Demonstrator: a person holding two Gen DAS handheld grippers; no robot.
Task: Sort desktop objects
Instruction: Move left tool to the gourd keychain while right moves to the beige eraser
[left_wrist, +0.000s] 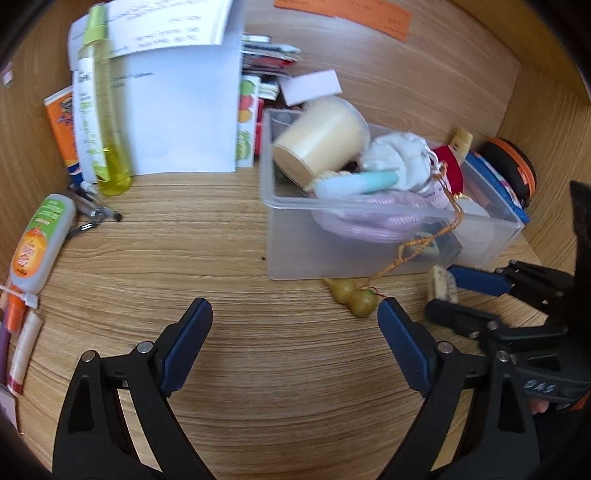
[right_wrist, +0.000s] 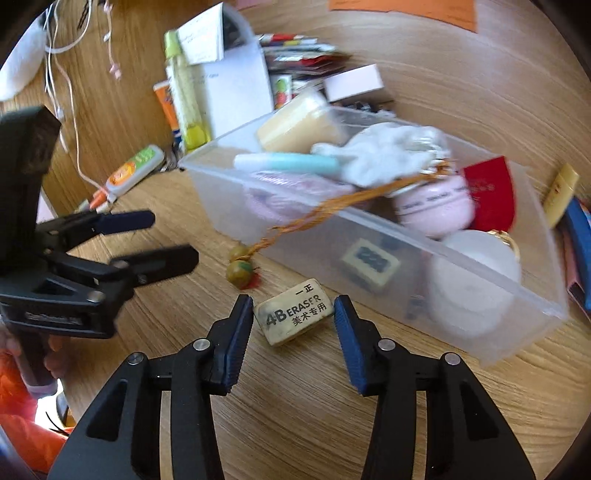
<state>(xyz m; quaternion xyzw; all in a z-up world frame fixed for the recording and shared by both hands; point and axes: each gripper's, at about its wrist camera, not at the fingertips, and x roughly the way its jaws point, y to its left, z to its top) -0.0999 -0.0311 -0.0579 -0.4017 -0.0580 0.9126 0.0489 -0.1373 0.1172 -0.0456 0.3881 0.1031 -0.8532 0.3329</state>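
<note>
Two tools in view, noted left to right. We see the left tool (left_wrist: 294, 317) over bare counter (left_wrist: 258, 369), jaws spread wide, nothing between them. Just past its right finger lie two small green gourd beads (left_wrist: 352, 295) on an orange cord that runs up into the clear plastic box (left_wrist: 332, 258). This box holds a cream jar (left_wrist: 321, 142), a white cloth (left_wrist: 395, 158) and other small items. Right of the beads, in the right wrist view, the right tool (right_wrist: 293, 308) straddles a white eraser (right_wrist: 293, 312) lying on the counter beside the box. Its left finger looks touching the eraser; we see a thin gap at the right one.
</note>
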